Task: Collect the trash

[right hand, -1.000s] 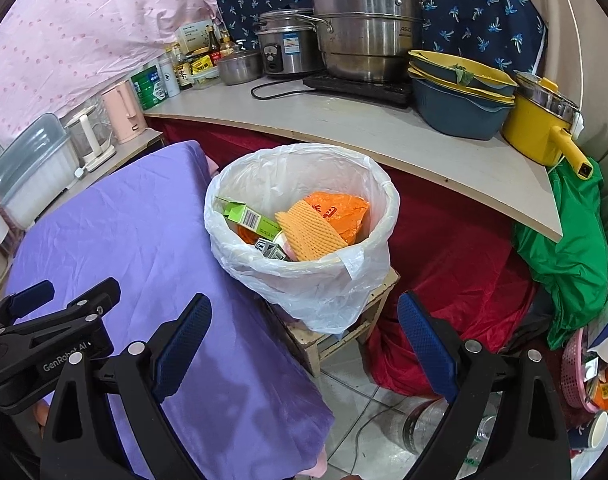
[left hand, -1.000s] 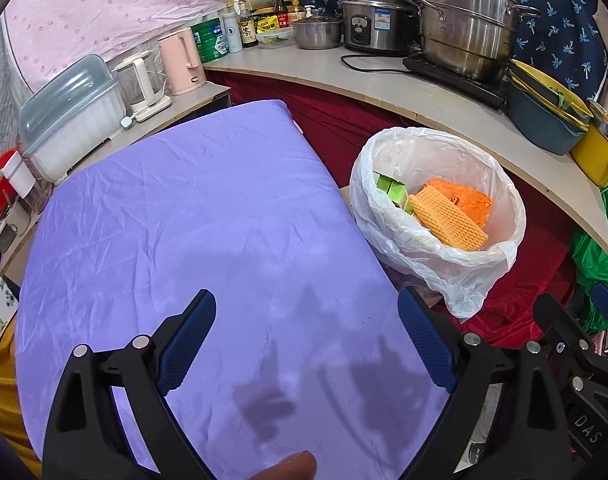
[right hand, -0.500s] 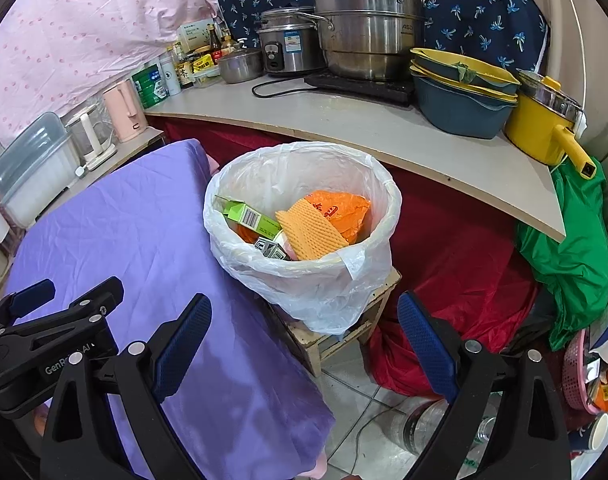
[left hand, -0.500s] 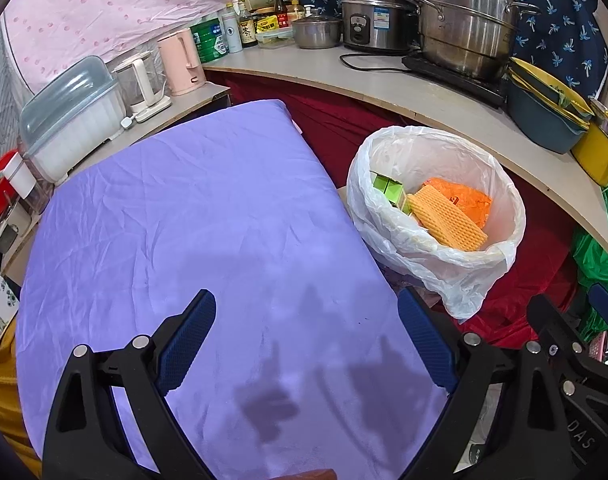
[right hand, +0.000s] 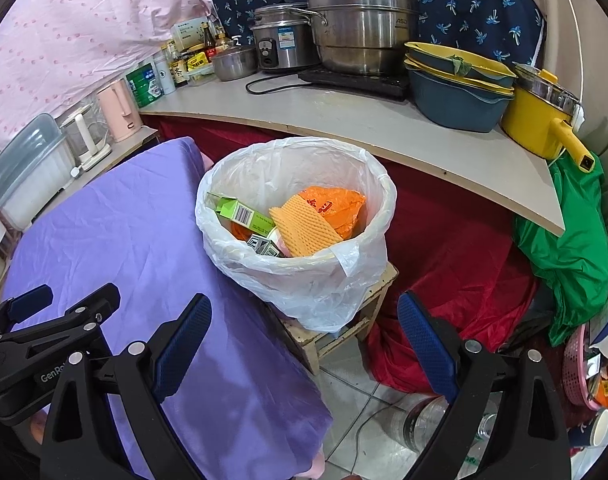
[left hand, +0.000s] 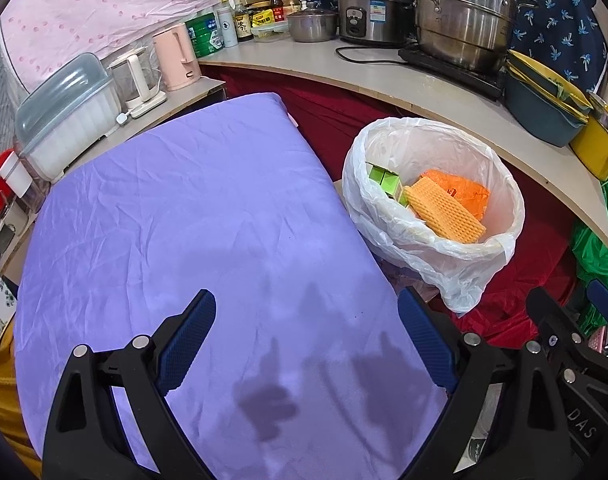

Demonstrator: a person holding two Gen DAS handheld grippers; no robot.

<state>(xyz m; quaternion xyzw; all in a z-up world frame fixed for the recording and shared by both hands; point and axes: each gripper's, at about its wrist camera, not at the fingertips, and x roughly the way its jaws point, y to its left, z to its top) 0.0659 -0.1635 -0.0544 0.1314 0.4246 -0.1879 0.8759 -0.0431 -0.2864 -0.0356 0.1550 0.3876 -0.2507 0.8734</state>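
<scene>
A bin lined with a white plastic bag [left hand: 460, 256] [right hand: 316, 280] stands on a small wooden stool [right hand: 344, 320] beside the purple-covered table [left hand: 176, 216] [right hand: 116, 240]. Inside lie a green carton [left hand: 384, 178] [right hand: 240, 212], an orange foam net [left hand: 444, 212] [right hand: 304, 228] and an orange bag [left hand: 464, 188] [right hand: 332, 204]. My left gripper [left hand: 306, 340] hovers open over the near part of the table, nothing between its fingers. My right gripper [right hand: 304, 340] hangs open in front of the bin, empty too. The left gripper's body [right hand: 44, 344] shows in the right wrist view.
A curved counter [right hand: 384, 128] behind the bin carries steel pots [right hand: 356, 24], a rice cooker [right hand: 284, 44], stacked basins [right hand: 456, 84] and a yellow pot [right hand: 540, 120]. A pink kettle [left hand: 176, 60] and lidded box [left hand: 64, 112] stand left. Red cloth [right hand: 444, 248], green cloth [right hand: 564, 240] and plastic bottles [right hand: 424, 420] lie on the floor.
Both grippers have drifted slightly; the view of the bin shifted a little. A fingertip seen at the bottom edge of the left wrist view is gone.
</scene>
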